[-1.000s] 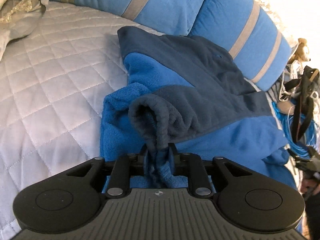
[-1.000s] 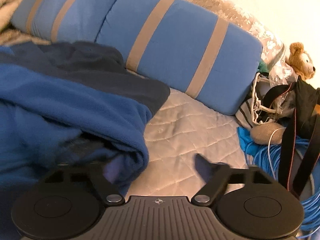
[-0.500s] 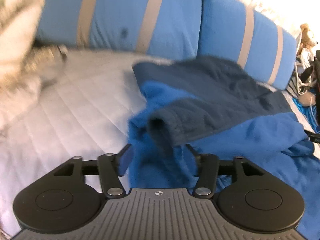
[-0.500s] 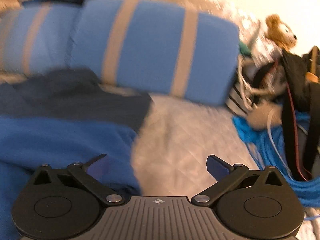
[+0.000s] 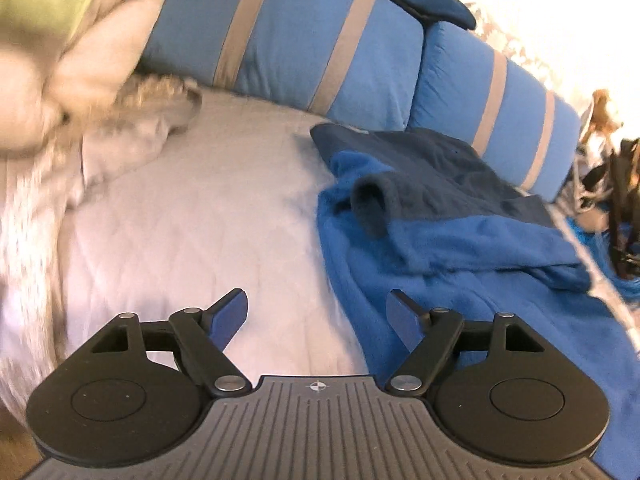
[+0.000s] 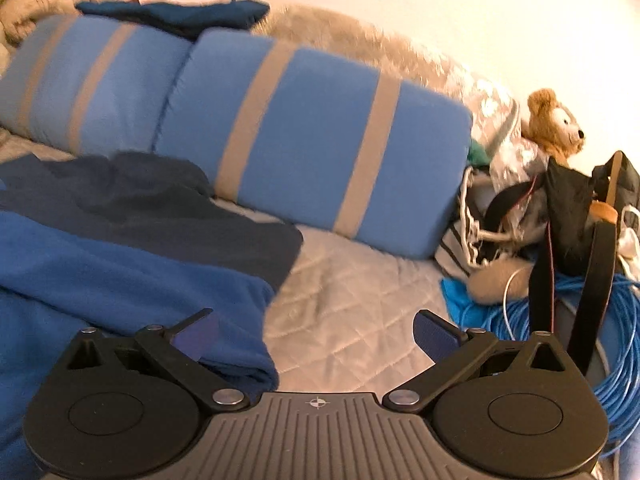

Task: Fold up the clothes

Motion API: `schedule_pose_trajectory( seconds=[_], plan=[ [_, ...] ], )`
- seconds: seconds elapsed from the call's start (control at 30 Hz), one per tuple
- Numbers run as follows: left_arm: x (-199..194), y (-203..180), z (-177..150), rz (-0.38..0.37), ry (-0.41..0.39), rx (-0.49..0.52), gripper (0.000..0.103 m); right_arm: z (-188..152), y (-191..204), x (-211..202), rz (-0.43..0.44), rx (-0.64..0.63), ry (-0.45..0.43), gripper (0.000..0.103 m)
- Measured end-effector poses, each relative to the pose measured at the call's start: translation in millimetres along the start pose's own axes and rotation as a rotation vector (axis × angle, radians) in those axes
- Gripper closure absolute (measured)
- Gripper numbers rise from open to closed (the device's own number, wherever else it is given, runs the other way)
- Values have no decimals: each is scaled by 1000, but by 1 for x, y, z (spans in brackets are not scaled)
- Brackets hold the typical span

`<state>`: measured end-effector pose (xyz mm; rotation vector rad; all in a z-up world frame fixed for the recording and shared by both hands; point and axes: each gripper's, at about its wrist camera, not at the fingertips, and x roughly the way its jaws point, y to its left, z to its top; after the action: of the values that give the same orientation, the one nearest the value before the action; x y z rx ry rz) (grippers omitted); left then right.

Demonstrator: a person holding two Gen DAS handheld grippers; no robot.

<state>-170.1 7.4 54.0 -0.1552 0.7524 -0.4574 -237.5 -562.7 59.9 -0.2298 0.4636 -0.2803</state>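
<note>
Hovering over bed with left tongs opening, right tongs spread wide, both empty; best regrip blue fleece at opposite edges, squarely.

Fuzzy matt fleece garment right of the left gripper; smooth quilted bed cover ahead; matt plastic arms.

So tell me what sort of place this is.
Most likely a bedroom: a quilted bedspread with blue striped pillows along the wall, a teddy bear beside them, and a blue fleece garment spread out for folding.
</note>
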Motion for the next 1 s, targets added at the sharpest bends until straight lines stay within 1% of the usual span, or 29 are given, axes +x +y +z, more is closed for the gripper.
schedule_pose_trajectory(
  seconds=[0.1, 0.2, 0.3, 0.5, 0.57, 0.63, 0.7, 0.77, 0.8, 0.97, 1.0],
  plan=[
    [-5, 12, -18, -118, 44, -48, 27, 9, -7, -23, 32, 16, -35, 0],
    [-5, 23, -37, -203, 81, -85, 27, 15, -10, -43, 60, 18, -59, 0],
    [1, 37, -54, -304, 117, -163, 27, 20, -17, -58, 82, 15, -72, 0],
    [25, 59, -82, -498, 186, -325, 27, 21, -29, -80, 64, -8, -74, 0],
    [38, 68, -92, -579, 220, -396, 27, 19, -32, -86, 54, -18, -72, 0],
    [51, 77, -102, -643, 248, -479, 27, 17, -35, -90, 43, -25, -66, 0],
    [61, 85, -114, -708, 255, -562, 27, 14, -39, -94, 31, -21, -60, 0],
    [72, 92, -128, -816, 259, -654, 27, 10, -43, -97, 22, -11, -50, 0],
    [76, 93, -133, -854, 256, -688, 28, 8, -44, -99, 17, -7, -46, 0],
    [86, 90, -154, -999, 243, -806, 29, -2, -51, -107, -8, 5, -26, 0],
    [85, 88, -155, -1008, 240, -810, 30, -3, -52, -109, -11, 7, -22, 0]
  ],
)
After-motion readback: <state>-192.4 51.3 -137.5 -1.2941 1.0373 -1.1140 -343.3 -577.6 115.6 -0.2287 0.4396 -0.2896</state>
